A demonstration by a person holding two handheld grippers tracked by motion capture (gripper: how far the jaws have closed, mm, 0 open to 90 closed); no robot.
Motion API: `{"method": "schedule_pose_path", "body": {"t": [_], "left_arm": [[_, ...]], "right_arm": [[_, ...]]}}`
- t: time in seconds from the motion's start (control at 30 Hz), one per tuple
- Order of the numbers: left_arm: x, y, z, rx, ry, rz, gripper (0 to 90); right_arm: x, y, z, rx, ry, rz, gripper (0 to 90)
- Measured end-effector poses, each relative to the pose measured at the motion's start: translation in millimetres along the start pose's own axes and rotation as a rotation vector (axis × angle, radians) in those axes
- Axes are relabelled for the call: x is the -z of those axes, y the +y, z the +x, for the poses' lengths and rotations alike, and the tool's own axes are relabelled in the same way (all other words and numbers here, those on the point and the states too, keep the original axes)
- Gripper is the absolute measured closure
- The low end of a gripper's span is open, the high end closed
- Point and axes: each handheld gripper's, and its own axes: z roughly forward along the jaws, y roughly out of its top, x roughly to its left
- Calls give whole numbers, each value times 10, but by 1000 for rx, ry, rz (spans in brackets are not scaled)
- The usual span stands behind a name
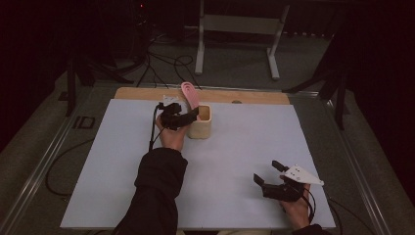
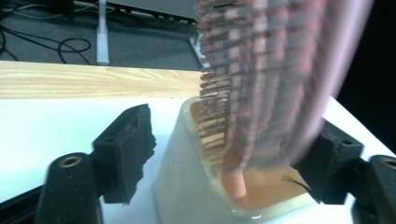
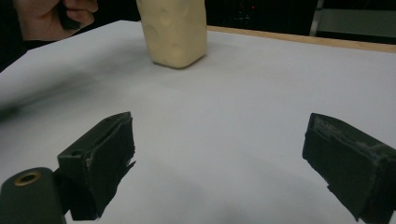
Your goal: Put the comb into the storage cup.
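A cream-coloured cup (image 1: 200, 126) stands at the back middle of the white sheet. A pink flat utensil (image 1: 189, 94) sits in it, its broad end leaning up and to the left. My left gripper (image 1: 192, 115) is at the cup's left rim, jaws open. In the left gripper view the blurred utensil (image 2: 266, 84) rises out of the cup (image 2: 187, 186) between the wide-apart jaws of the left gripper (image 2: 229, 158), with its lower end on the cup's floor. My right gripper (image 1: 267, 172) rests at the near right, open and empty. In its own view the right gripper (image 3: 219, 158) faces the cup (image 3: 175, 32).
The white sheet (image 1: 244, 147) covers the table, with a wooden strip (image 1: 142, 94) bare along the far edge. A white metal stand (image 1: 240, 27) and cables (image 1: 166, 63) lie on the floor beyond. The hand (image 3: 51, 16) that holds the left gripper is beside the cup.
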Motion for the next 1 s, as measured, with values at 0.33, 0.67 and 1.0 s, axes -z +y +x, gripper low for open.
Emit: {"method": "schedule_pose_path", "body": {"t": [0.33, 0.67, 1.0], "left_arm": [[73, 33, -8, -37, 30, 14, 147], [170, 79, -30, -96, 48, 31, 51], [311, 107, -93, -204, 73, 50, 1]], "right_arm": [[-9, -2, 8, 0, 3, 5, 88], [-12, -2, 11, 0, 5, 6, 88], [-21, -4, 19, 0, 6, 8, 88]]}}
